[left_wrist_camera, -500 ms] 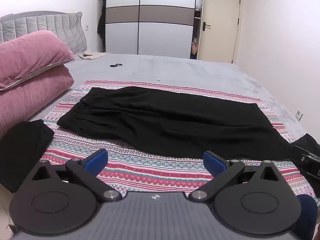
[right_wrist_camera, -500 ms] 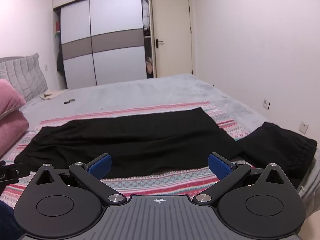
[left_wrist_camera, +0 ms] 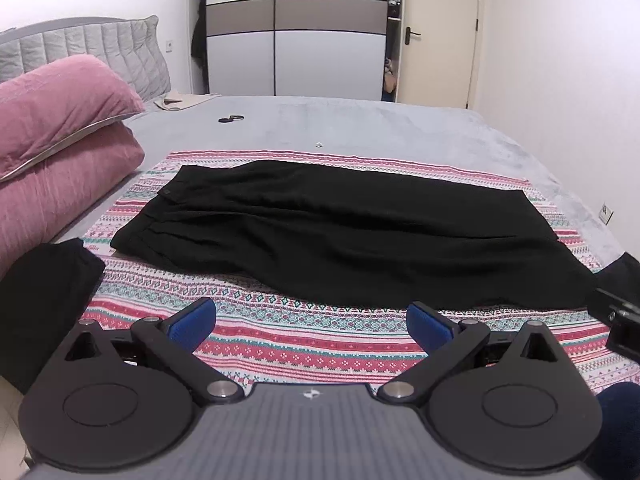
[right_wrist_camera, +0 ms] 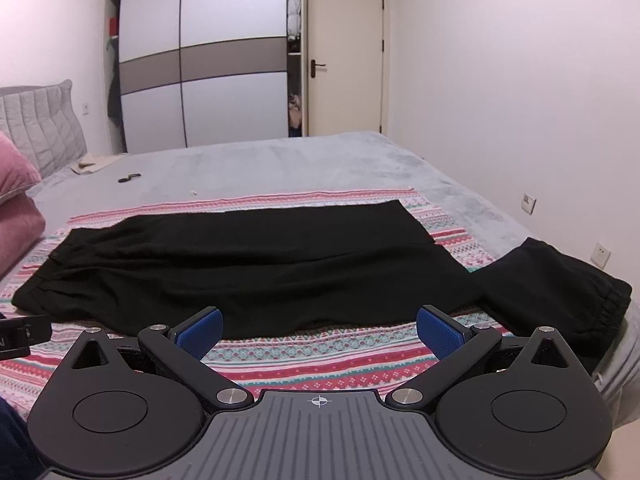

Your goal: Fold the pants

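Grey bedding covers a wide bed (left_wrist_camera: 400,128) in a bedroom with a sliding wardrobe (left_wrist_camera: 296,28) and a cream door (right_wrist_camera: 344,56) at the back. On the bed lies a striped patterned blanket (left_wrist_camera: 320,344), and the black pants (left_wrist_camera: 340,232) are spread flat across it, waistband toward the pink pillows (left_wrist_camera: 60,132), leg ends toward the wall side. The left gripper (left_wrist_camera: 312,322) hangs just before the near edge of the pants with its jaws released and wide apart, holding nothing; the right gripper (right_wrist_camera: 318,326) is the same, spread and empty, near the hem side. I judge that the fold has not started yet. One risk is that a gripper takes only the top layer of the thin cloth, so the lower leg stays behind and the fold becomes crooked. Another is that it pinches the blanket together with the pants and drags it. The right wrist view shows a second dark garment (right_wrist_camera: 560,292) with a ribbed cuff, touching or overlapping the leg ends, which could be caught by mistake; the left view shows only its corner. The left view alone shows another black garment (left_wrist_camera: 44,304) beside the pillows, and the waistband button.
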Tool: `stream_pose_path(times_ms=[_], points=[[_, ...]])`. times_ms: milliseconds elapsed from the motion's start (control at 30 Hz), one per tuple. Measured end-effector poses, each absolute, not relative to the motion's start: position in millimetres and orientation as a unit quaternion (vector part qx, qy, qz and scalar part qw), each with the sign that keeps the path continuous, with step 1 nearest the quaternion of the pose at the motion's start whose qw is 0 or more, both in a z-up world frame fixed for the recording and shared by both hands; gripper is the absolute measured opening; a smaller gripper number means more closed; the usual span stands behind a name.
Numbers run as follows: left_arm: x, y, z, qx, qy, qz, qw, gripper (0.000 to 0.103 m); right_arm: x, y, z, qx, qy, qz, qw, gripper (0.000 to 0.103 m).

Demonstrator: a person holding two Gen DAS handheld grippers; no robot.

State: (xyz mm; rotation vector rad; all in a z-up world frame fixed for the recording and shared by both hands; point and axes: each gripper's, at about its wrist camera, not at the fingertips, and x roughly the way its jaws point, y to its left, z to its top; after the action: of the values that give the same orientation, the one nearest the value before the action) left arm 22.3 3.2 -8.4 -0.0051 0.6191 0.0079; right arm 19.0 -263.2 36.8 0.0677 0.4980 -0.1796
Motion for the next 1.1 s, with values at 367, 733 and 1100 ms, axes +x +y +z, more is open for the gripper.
stream_pose_path(times_ms=[367, 733, 1100], points=[[65.6, 17.6, -17.1, -0.003, 0.34, 0.006, 0.94, 0.103, 53.6, -259.2, 36.4, 0.018, 0.254, -0.099, 0.962, 0.103], [109.8, 68.0, -34.9, -0.044, 0.364, 0.04, 0.929, 0.103, 109.4, -256.2, 10.1, -0.009, 0.287, -0.091, 0.954, 0.103], [212.8, 255.4, -89.4, -0.275, 0.412, 0.19, 0.848, 0.103, 219.4, -414.9, -51.9, 0.128, 0.401, -0.182, 0.889, 0.103]])
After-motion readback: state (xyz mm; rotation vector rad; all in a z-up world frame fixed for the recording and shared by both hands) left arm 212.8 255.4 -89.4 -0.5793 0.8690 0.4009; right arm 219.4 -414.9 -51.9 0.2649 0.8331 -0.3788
